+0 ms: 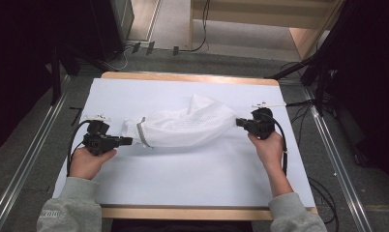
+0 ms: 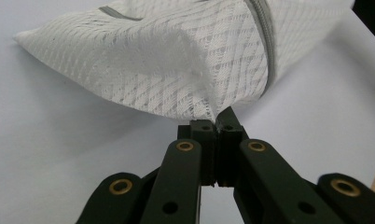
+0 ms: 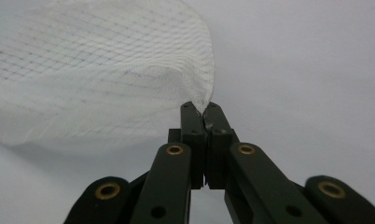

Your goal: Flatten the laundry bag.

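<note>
1. Grey sleeves (image 1: 71, 205) at the near edge of the table lead to two hands, each carrying a black gripper over the white sheet (image 1: 192, 169) that covers the tabletop.
2. Left gripper (image 2: 216, 122): its jaws are pressed together on a pinch of the white mesh bag (image 1: 183, 126), at the bag's end toward the left edge of the table.
3. Right gripper (image 3: 204, 111): its jaws are also fully closed, with a thin edge of the netting caught between the tips, at the bag's end toward the right edge.
4. From above, the bag hangs stretched between the two grippers across the middle of the table, with one corner of it poking toward the far edge.
5. Seen from the left gripper, a grey zipper (image 2: 265, 42) curves down the bag's side, and the weave looks dense and diagonal; from above this is just a grey band near the left end.
6. Seen from the right gripper, the netting is finer and looser, and blurred.
7. No readable writing shows on the bag or grippers; a small print on the left cuff is too small to read.
8. Around the table lie metal floor rails (image 1: 23, 159), cables (image 1: 323, 193) and a pale wooden frame (image 1: 260, 19) beyond the far edge.
</note>
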The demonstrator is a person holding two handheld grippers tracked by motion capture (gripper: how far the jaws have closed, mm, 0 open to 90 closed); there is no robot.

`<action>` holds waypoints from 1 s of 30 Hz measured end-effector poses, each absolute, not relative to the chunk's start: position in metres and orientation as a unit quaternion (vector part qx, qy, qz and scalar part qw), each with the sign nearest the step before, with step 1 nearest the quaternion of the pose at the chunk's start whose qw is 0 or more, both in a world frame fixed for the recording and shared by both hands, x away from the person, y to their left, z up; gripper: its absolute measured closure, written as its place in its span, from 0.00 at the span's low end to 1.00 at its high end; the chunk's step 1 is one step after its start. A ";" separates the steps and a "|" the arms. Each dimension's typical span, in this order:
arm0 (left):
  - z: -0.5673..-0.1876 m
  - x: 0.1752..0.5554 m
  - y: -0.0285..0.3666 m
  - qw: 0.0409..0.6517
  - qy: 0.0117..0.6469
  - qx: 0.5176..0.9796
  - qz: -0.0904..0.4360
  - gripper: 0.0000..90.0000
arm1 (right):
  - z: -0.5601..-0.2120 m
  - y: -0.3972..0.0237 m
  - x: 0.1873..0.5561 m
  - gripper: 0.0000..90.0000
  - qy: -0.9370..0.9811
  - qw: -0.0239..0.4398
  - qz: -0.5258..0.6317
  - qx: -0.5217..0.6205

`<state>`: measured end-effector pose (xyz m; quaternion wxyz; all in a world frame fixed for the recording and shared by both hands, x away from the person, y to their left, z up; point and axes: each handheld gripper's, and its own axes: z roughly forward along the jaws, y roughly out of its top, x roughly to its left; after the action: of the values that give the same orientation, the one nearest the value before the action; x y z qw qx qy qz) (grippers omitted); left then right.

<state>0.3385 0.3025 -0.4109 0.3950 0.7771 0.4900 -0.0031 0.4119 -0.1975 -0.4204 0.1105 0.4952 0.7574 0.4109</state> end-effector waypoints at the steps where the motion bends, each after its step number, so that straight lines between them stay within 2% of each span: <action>1: -0.411 0.337 0.301 0.394 0.488 0.779 -0.006 1.00 | -0.420 -0.203 0.411 1.00 0.756 0.110 0.412 0.495; 7: -0.413 0.321 0.282 0.385 0.453 0.804 -0.025 0.99 | -0.419 -0.222 0.406 1.00 0.749 0.112 0.411 0.507; 11: -0.416 0.317 0.277 0.384 0.433 0.815 -0.033 0.82 | -0.425 -0.222 0.407 1.00 0.756 0.108 0.395 0.510; 12: -0.415 0.316 0.278 0.387 0.431 0.815 -0.030 0.78 | -0.428 -0.221 0.409 0.93 0.763 0.104 0.386 0.509; 14: -0.410 0.315 0.282 0.394 0.426 0.814 -0.031 0.76 | -0.429 -0.221 0.409 0.89 0.765 0.103 0.384 0.507; 15: -0.407 0.314 0.284 0.401 0.421 0.813 -0.034 0.69 | -0.429 -0.221 0.408 0.83 0.767 0.107 0.383 0.503; 16: -0.402 0.313 0.286 0.404 0.417 0.814 -0.030 0.69 | -0.429 -0.221 0.408 0.83 0.767 0.107 0.383 0.503; 17: -0.396 0.311 0.288 0.412 0.412 0.813 -0.023 0.68 | -0.426 -0.223 0.405 0.77 0.764 0.113 0.388 0.503; 18: -0.390 0.310 0.291 0.421 0.409 0.809 -0.017 0.68 | -0.424 -0.224 0.404 0.76 0.762 0.115 0.393 0.501; 24: -0.374 0.321 0.291 0.407 0.414 0.815 0.013 0.64 | -0.414 -0.224 0.390 0.75 0.763 0.123 0.403 0.490; 30: -0.367 0.328 0.267 0.403 0.391 0.827 0.028 0.53 | -0.409 -0.211 0.367 0.79 0.775 0.105 0.412 0.467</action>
<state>0.3281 0.2665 -0.3667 0.4026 0.8270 0.3915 0.0278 0.3675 -0.2115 -0.4085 0.1048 0.4668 0.7754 0.4122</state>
